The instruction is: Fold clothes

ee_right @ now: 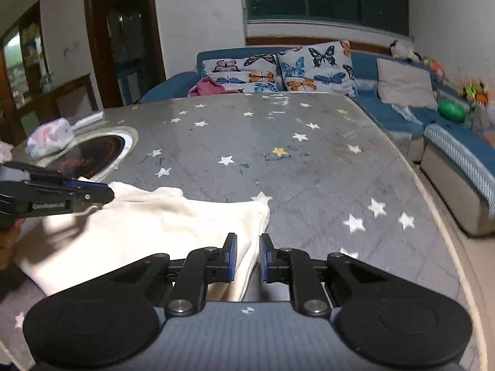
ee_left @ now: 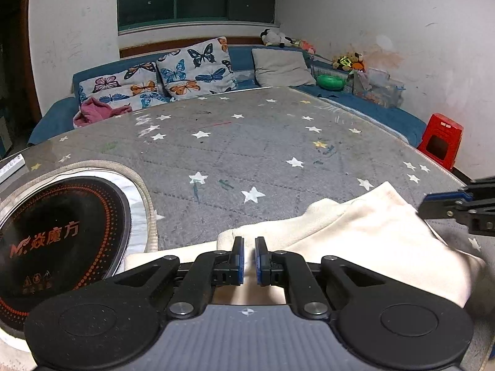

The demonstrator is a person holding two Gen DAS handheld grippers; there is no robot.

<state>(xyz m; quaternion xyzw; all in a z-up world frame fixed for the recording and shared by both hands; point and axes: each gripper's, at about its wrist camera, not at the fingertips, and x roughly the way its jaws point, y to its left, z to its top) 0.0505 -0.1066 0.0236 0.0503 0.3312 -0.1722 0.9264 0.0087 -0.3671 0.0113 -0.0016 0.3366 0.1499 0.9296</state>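
Observation:
A cream fleece garment (ee_left: 365, 235) lies bunched on the grey star-print table cover (ee_left: 247, 142), near its front edge. My left gripper (ee_left: 249, 249) is shut on the garment's left edge, with cream cloth filling the thin slit between its blue pads. My right gripper (ee_right: 248, 247) holds the garment (ee_right: 148, 232) at its right edge, and a fold runs down through the narrow gap between its fingers. Each gripper shows in the other's view: the right gripper (ee_left: 433, 208) at the cloth's far right, the left gripper (ee_right: 102, 196) at its left corner.
A round black induction hob (ee_left: 58, 241) is set into the table on the left, with a pale pouch (ee_right: 49, 140) beside it. Behind the table, a blue sofa (ee_left: 371, 109) holds butterfly cushions (ee_left: 191, 68), a pink garment (ee_left: 99, 113) and toys. A red stool (ee_left: 441, 140) stands at the right.

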